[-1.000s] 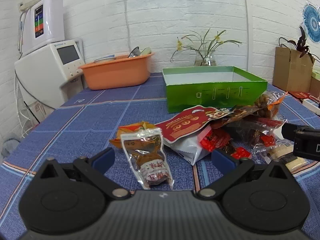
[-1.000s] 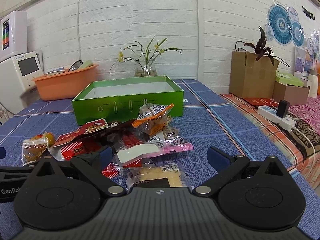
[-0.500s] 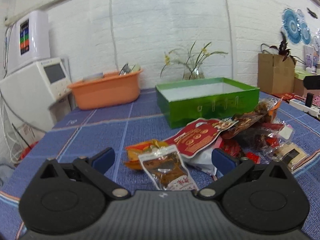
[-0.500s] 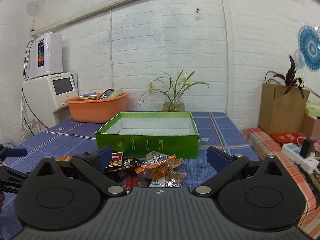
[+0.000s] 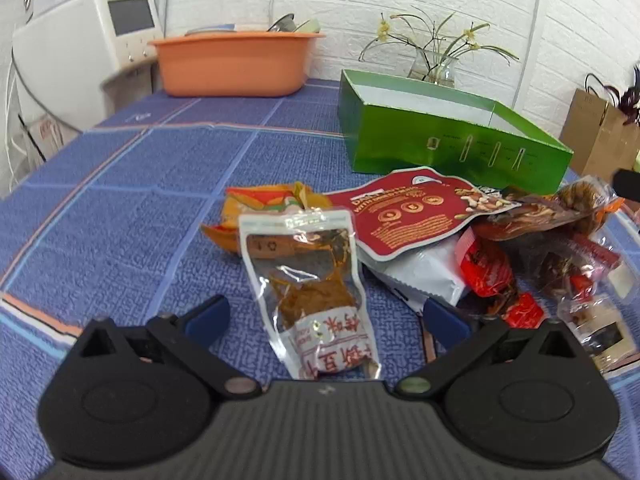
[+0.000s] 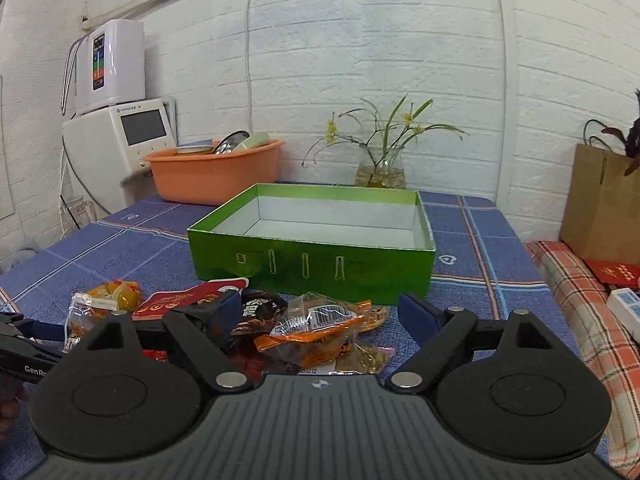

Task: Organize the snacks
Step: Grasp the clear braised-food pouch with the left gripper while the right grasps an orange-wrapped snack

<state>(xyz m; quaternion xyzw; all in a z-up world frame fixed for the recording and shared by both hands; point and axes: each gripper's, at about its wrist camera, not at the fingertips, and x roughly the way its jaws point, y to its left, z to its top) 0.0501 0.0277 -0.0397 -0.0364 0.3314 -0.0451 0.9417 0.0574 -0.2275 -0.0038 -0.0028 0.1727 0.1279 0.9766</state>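
On the blue checked tablecloth point(image 5: 120, 216), between the wide-apart fingers of the left gripper point(image 5: 326, 320), lies a clear tofu snack pouch point(image 5: 310, 284), probably light, soft and slippery, best pinched across its flat middle.

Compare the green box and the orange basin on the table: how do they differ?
The green box is rectangular with straight walls; the orange basin is rounded. The box looks empty, with a white inside; the basin holds dishes. The box stands nearer the snack pile; the basin sits behind it by the wall. Both are open-topped.
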